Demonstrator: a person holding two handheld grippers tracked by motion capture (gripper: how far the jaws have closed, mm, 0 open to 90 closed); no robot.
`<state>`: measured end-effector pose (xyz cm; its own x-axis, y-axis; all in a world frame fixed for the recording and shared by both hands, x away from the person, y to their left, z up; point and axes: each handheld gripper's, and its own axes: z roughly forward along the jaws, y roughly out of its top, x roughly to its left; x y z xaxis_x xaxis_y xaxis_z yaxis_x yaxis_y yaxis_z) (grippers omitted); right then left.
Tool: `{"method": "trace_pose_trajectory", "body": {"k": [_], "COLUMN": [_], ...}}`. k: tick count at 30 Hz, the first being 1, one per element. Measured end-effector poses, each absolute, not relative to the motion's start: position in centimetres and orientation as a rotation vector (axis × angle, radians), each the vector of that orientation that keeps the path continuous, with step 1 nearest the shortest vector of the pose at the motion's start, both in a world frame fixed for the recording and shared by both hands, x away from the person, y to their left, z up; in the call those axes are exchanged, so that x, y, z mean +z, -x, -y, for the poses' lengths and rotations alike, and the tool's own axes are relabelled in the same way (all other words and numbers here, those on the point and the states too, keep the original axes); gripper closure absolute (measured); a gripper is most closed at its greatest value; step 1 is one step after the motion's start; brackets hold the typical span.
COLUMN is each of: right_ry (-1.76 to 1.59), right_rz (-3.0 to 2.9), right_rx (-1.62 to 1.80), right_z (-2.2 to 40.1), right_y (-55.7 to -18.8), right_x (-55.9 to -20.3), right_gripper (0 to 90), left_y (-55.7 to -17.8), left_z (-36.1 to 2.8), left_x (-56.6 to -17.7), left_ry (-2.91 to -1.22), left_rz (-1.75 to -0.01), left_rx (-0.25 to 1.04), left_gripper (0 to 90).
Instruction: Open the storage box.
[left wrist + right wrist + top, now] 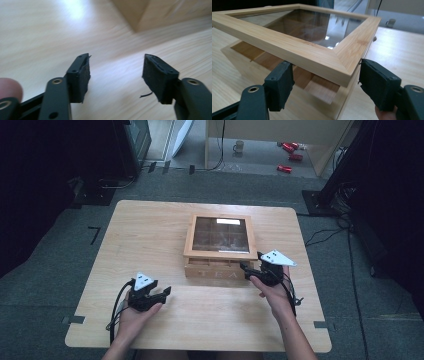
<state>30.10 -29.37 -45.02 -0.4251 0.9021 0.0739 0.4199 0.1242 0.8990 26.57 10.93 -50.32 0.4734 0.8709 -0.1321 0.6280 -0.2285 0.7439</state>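
square bamboo tea box with glass-paned lid (220, 247) mid-table. lid raised ajar. right gripper (325, 86) wide open, jaws straddling lid's front corner, gripping nothing. left gripper (116, 75) open, empty, over bare table. likely step: opening lid; next: lift corner further.

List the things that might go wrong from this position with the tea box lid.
1. The lid is raised off the tea box, with the right gripper at its front corner and its jaws spread wide on either side, not clamped. The lid may slip and drop shut.
2. The left gripper is open over bare table, apart from the box. Nothing steadies the box, so lifting may tilt or slide it.
3. A hard drop could stress the glass pane.
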Motion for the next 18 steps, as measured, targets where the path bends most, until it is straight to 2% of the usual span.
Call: {"method": "trace_pose_trajectory", "body": {"k": [1,6,18], "right_ry": [-1.263,-1.232,-1.179], "right_rz": [-1.897,-1.882,-1.835], "right_rx": [1.264,1.267,1.317], "right_z": [29.3,29.4,30.0], "right_y": [-30.2,-30.7,-33.4], "right_x": [-44.5,-43.4,-40.8], "right_gripper": [27.8,26.9,26.0], "left_y": [-26.2,-25.8,-25.4], "left_z": [-11.8,-12.8,-12.1], "left_x": [-50.7,-51.4,-51.7], "left_ry": [-1.959,-1.967,-2.001], "left_rz": [-1.278,-1.321,-1.262], "left_rx": [0.426,0.436,0.488], "left_gripper": [35.2,33.3,30.1]}}
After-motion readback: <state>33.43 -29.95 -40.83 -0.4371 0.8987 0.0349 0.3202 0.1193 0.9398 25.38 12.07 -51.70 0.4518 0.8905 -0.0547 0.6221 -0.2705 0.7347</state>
